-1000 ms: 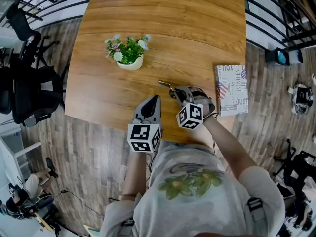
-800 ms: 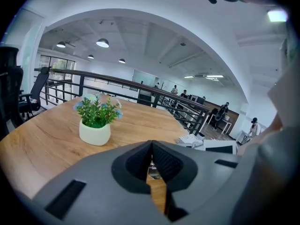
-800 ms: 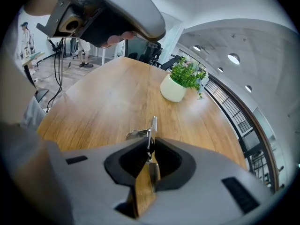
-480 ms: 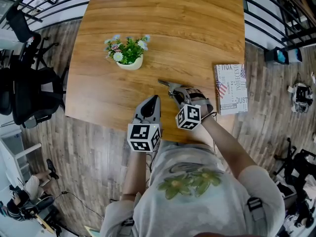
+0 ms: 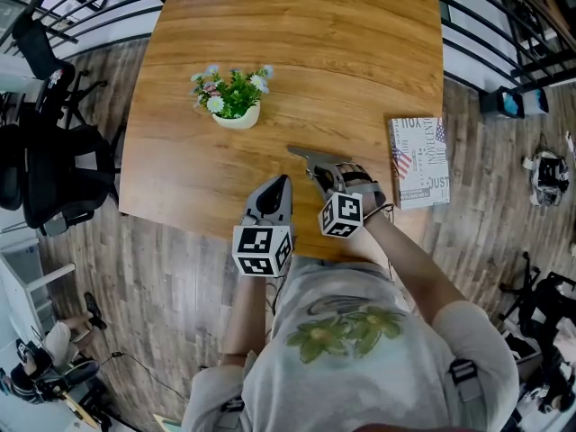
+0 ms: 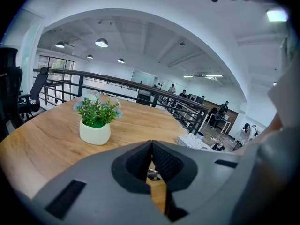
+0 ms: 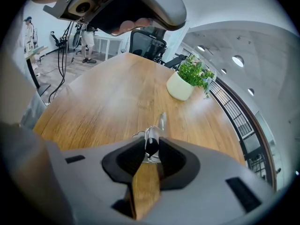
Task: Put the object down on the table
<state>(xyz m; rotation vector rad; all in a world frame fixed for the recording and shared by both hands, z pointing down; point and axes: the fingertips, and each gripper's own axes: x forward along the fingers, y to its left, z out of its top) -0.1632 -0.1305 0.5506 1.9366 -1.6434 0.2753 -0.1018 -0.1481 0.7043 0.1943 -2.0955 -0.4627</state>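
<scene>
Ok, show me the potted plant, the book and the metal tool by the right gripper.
potted plant (image 5: 238,116), head view, white pot's front.
book (image 5: 421,162), head view, middle of its cover.
metal tool (image 7: 162,120), right gripper view, silver tip.

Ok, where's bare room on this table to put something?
Bare: the far part beyond the plant and book, and the stretch between them. Crowded: near edge, with the left gripper and the tool between the right gripper's opening jaws.
</scene>
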